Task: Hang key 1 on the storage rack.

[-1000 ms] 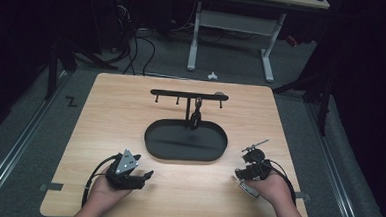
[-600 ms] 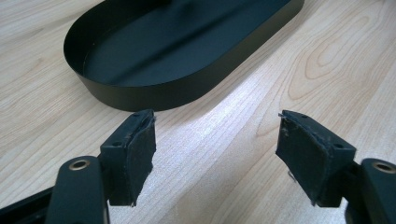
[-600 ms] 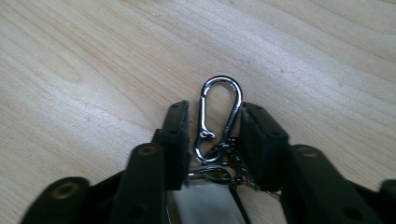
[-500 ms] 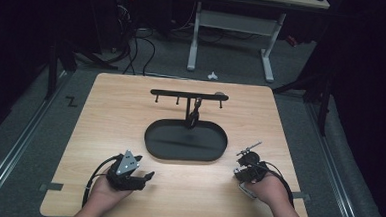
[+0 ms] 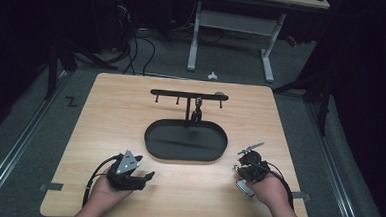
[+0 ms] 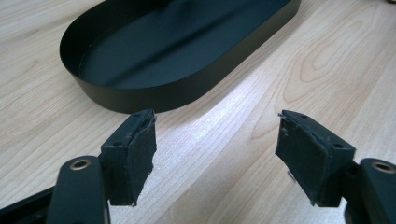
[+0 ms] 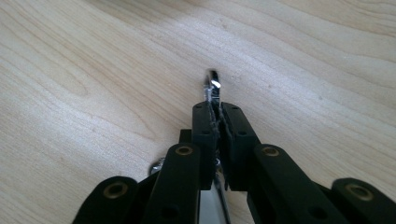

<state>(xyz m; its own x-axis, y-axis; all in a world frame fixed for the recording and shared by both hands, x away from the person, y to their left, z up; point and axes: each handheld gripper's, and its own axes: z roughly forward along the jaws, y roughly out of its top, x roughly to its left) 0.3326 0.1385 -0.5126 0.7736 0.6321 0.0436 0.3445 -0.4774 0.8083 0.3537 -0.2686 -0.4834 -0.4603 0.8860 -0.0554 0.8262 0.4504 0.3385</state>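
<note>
Our right tool [image 7: 215, 114] has just closed, pinching a thin metal piece [image 7: 212, 86]; our left tool [image 6: 215, 140] sits spread near the black tray [image 6: 140, 95].

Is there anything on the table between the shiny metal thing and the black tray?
Nothing visible. The right gripper is shut on the small metal piece, and bare table lies between it and the black tray.

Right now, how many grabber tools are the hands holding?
2. The left gripper, open, is at front left; the right gripper, front right, pinches a thin metal thing.
</note>
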